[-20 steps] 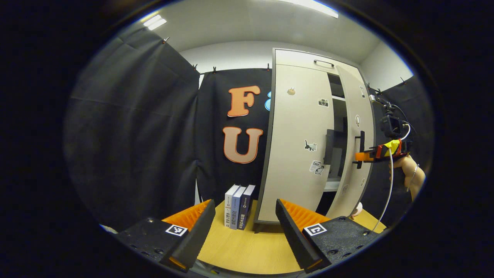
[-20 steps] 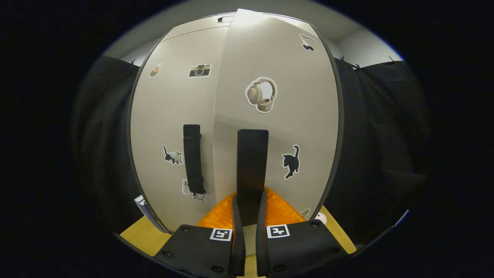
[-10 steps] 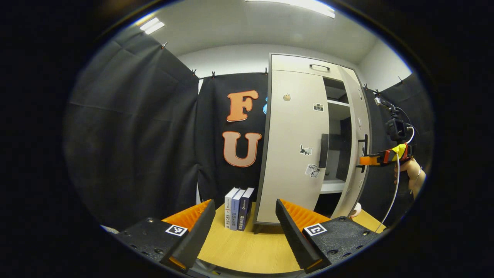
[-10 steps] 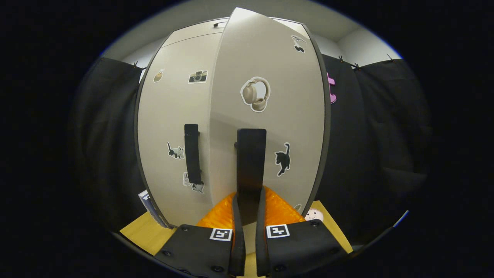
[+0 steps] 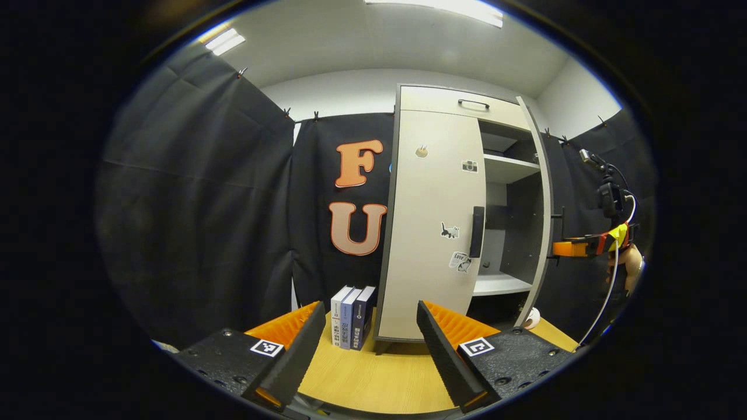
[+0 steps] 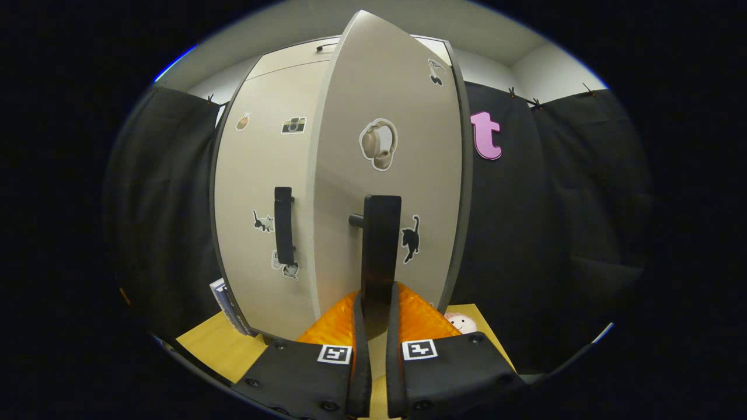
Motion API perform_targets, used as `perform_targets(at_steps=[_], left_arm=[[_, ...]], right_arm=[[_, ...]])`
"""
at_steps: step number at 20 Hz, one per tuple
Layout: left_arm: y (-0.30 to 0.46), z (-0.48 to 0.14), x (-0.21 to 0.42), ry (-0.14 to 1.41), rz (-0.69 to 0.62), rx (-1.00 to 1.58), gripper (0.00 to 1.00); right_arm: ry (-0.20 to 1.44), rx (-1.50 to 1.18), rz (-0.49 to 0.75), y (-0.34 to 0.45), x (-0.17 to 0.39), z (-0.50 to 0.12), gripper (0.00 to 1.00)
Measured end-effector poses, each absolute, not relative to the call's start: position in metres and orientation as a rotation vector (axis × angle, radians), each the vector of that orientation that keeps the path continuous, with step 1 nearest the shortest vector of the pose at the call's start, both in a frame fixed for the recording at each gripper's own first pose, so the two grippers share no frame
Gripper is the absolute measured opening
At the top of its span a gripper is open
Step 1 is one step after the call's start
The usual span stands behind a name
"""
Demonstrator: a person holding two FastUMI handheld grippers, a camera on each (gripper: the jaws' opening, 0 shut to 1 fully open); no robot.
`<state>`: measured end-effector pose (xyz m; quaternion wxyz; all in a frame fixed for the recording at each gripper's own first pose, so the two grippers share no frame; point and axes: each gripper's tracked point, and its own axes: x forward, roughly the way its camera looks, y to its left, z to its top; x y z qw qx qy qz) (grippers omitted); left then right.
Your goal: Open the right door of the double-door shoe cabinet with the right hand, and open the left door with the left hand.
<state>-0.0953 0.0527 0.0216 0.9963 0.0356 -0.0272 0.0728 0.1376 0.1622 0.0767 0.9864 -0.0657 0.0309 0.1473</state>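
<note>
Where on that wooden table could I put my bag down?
The bare table in front of the closed left door, between the left gripper and the cabinet, is free. It is crowded by the books at the cabinet's left and under the open right door.

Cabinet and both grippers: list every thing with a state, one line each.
right door: swung open, shelves exposed.
left door: closed.
right door handle: clamped between the jaws.
left door handle: untouched.
top drawer: closed.
right gripper: shut on the right door handle.
left gripper: open, holding nothing, short of the cabinet.
books: upright beside the cabinet.
</note>
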Motion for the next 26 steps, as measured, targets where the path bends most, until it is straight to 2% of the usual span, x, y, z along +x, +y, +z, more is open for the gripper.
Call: perform_targets(at_steps=[6,17,26], left_arm=[[0.033,0.024,-0.091,-0.056,0.128,0.07,0.94],[-0.003,0.024,-0.088,-0.05,0.11,0.072,0.94],[-0.026,0.028,-0.084,-0.054,0.116,0.089,0.94]], right_arm=[[0.059,-0.121,0.259,0.143,0.133,0.077,0.17],[0.084,-0.089,0.303,0.141,0.125,0.071,0.16],[0.053,-0.086,0.266,0.12,0.131,0.076,0.16]])
